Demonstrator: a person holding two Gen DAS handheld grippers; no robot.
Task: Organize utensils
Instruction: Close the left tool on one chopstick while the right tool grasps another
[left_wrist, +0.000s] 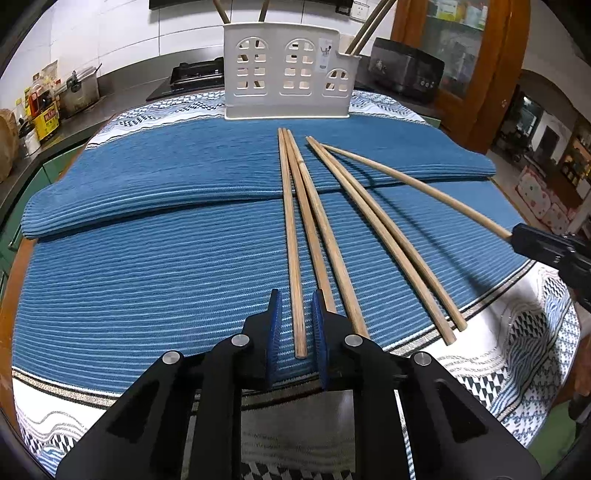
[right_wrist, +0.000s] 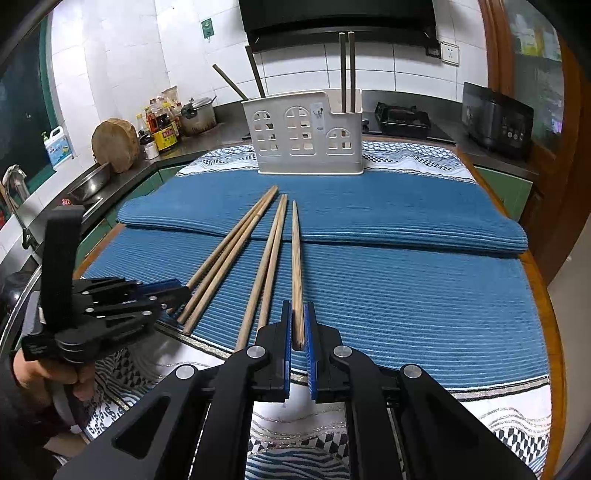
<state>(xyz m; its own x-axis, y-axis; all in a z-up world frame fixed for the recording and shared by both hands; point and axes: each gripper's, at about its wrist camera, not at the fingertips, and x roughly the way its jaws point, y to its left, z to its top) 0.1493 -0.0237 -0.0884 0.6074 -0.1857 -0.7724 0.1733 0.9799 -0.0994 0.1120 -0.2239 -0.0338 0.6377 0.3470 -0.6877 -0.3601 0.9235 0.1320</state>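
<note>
1. Nearest the right wrist camera, the right gripper (right_wrist: 298, 325) is clamped on one wooden chopstick (right_wrist: 296, 266), lifted at its near end, tip pointing away.
2. Between the left gripper's (left_wrist: 297, 317) narrowed blue pads (left_wrist: 274, 332) lies another chopstick (left_wrist: 291, 236); contact cannot be told.
3. Four loose chopsticks (left_wrist: 373, 225) rest on the blue mat (left_wrist: 147, 266).
4. Farthest back stands the white utensil holder (left_wrist: 288, 70).

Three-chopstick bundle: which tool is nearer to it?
Left. The left tool straddles the leftmost stick of the bundle; the right tool grips a lone chopstick beyond the pair.
</note>
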